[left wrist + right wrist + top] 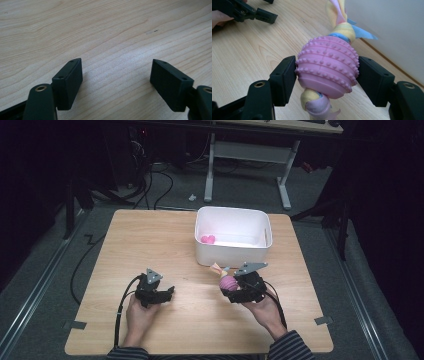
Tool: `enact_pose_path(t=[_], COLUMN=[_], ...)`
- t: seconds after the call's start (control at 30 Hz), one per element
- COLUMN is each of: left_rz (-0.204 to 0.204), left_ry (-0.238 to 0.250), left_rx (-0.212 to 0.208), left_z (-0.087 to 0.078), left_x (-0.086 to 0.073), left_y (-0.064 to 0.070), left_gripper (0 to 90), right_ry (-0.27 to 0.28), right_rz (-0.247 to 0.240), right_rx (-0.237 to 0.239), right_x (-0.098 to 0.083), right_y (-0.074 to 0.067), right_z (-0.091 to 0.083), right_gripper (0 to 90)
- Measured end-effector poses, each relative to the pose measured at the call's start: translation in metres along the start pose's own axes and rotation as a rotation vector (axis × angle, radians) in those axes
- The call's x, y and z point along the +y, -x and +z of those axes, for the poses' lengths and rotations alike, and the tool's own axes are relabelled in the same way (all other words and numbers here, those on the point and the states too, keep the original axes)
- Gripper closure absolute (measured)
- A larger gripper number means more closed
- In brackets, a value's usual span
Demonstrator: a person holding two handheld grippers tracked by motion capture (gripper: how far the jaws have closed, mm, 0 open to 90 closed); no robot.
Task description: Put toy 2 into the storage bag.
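A pink studded rubber ball point(328, 65) on a pastel cloth rope sits between both jaws of my right gripper point(327, 82), which is shut on it. In the high view that toy point(228, 282) hangs just in front of the white bin point(233, 254), held by the right gripper point(234, 287). The rope's yellow and blue tail point(344, 27) points toward the bin wall. My left gripper point(167, 292) rests low over the table at the left, and its jaws point(116, 83) stand wide open with bare wood between them.
The white bin holds a small pink object point(207, 239) at its left end. The wooden table point(150, 240) ends close behind the bin. Cables and a desk frame point(247, 155) stand on the floor beyond.
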State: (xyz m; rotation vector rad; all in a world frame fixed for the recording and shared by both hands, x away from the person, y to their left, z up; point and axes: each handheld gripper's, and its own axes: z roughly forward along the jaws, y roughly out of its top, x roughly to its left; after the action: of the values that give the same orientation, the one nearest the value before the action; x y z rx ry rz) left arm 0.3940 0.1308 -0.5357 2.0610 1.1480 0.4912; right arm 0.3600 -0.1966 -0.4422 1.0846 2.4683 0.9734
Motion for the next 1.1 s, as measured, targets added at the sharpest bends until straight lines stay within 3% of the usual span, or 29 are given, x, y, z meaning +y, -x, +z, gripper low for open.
enact_pose_path(t=[0.73, 1.1], left_rz=[0.000, 0.001], left_ry=[0.000, 0.000], left_rx=[-0.001, -0.002], left_z=[0.000, 0.000], left_x=[0.000, 0.000], left_y=[0.000, 0.000], left_gripper=[26.2, 26.2], right_ry=[0.080, 0.110], right_rz=[-0.078, -0.073], right_rx=[-0.040, -0.050], right_x=[0.027, 0.050], right_y=[0.009, 0.026], right_z=[-0.051, -0.071], right_gripper=[33.6, 33.7])
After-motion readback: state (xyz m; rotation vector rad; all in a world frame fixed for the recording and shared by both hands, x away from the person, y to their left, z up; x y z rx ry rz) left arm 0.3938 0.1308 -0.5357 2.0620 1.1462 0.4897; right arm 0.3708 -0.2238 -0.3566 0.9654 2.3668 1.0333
